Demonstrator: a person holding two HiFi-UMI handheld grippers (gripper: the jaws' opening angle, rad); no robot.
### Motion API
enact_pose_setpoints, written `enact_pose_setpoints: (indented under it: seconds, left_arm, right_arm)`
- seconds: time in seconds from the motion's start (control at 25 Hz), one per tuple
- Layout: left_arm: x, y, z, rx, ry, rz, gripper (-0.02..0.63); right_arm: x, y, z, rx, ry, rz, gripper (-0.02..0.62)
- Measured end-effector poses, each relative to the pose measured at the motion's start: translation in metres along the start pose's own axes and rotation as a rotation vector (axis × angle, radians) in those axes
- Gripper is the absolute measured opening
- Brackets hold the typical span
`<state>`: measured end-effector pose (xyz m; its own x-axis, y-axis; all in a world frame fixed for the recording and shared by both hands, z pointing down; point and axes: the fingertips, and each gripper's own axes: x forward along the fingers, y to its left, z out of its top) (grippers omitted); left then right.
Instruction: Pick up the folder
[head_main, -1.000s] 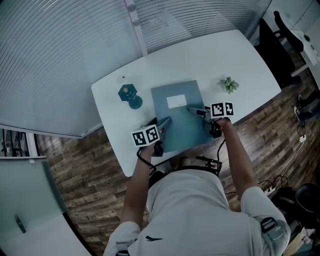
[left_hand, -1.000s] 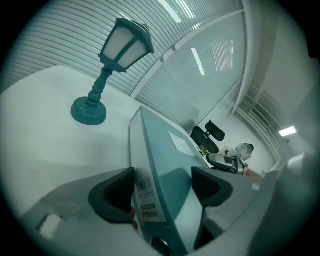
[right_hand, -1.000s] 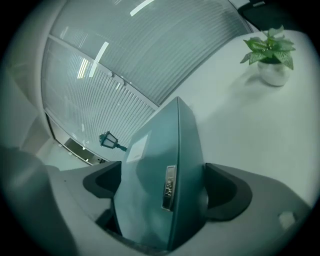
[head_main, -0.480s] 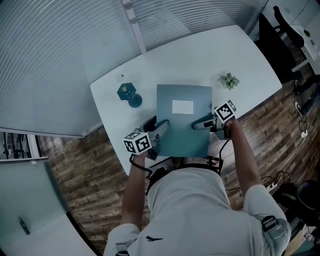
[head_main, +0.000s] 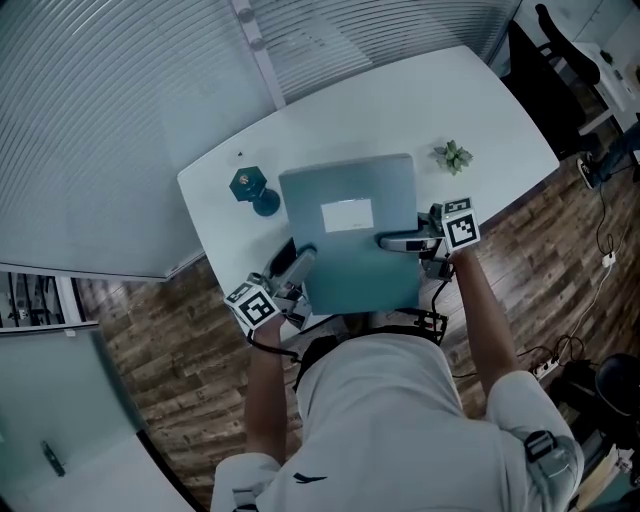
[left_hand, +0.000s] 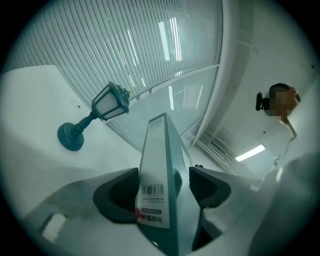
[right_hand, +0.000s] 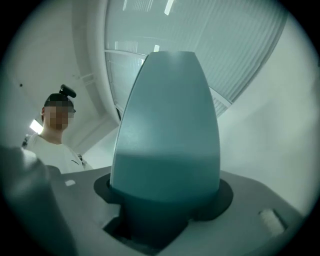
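Observation:
The teal folder (head_main: 350, 235) with a white label hangs above the white table (head_main: 400, 110), held from both sides. My left gripper (head_main: 300, 262) grips its near left corner. In the left gripper view the folder's spine (left_hand: 157, 165), with a barcode sticker, stands upright between the dark pads (left_hand: 117, 197). My right gripper (head_main: 392, 241) holds the right edge. In the right gripper view the folder (right_hand: 167, 125) fills the gap between the jaws of that gripper (right_hand: 165, 200). Both pairs of jaws have just been closing on the folder.
A teal lantern ornament (head_main: 252, 188) stands on the table left of the folder, also in the left gripper view (left_hand: 95, 115). A small potted plant (head_main: 452, 157) sits at the right. Glass walls with blinds run behind. A dark chair (head_main: 540, 50) stands at the far right.
The folder lay flat on the table a second ago. Now both grippers have risen toward the camera with it, and it is off the tabletop.

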<state>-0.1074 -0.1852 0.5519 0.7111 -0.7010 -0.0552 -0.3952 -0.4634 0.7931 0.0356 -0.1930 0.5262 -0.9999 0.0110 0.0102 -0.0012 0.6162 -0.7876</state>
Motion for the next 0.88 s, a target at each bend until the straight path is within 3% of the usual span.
enact_pose_setpoints:
  seconds: [0.16, 0.24, 0.44, 0.56, 0.6, 0.76, 0.88]
  left_arm:
    - [-0.012, -0.034, 0.024, 0.029, -0.01, -0.104, 0.313]
    - [-0.013, -0.048, 0.03, 0.056, 0.006, -0.15, 0.368]
    - [-0.008, -0.086, 0.026, 0.122, 0.113, -0.272, 0.397]
    - [-0.003, -0.102, 0.011, 0.243, 0.222, -0.286, 0.382]
    - [-0.003, -0.105, 0.009, 0.276, 0.236, -0.281, 0.346]
    - [-0.007, -0.121, 0.015, 0.309, 0.208, -0.287, 0.333]
    - [-0.011, -0.143, 0.027, 0.395, 0.176, -0.31, 0.333]
  right_arm:
    - [-0.001, 0.037, 0.012, -0.102, -0.054, 0.097, 0.324]
    - [-0.001, 0.051, 0.016, -0.131, -0.078, 0.13, 0.324]
    - [0.005, 0.079, 0.024, -0.178, -0.077, 0.188, 0.324]
    - [0.011, 0.093, 0.027, -0.247, -0.028, 0.186, 0.324]
    - [0.013, 0.097, 0.028, -0.27, -0.013, 0.18, 0.324]
    - [0.014, 0.116, 0.034, -0.337, 0.013, 0.164, 0.324]
    - [0.014, 0.139, 0.047, -0.415, -0.013, 0.167, 0.328]
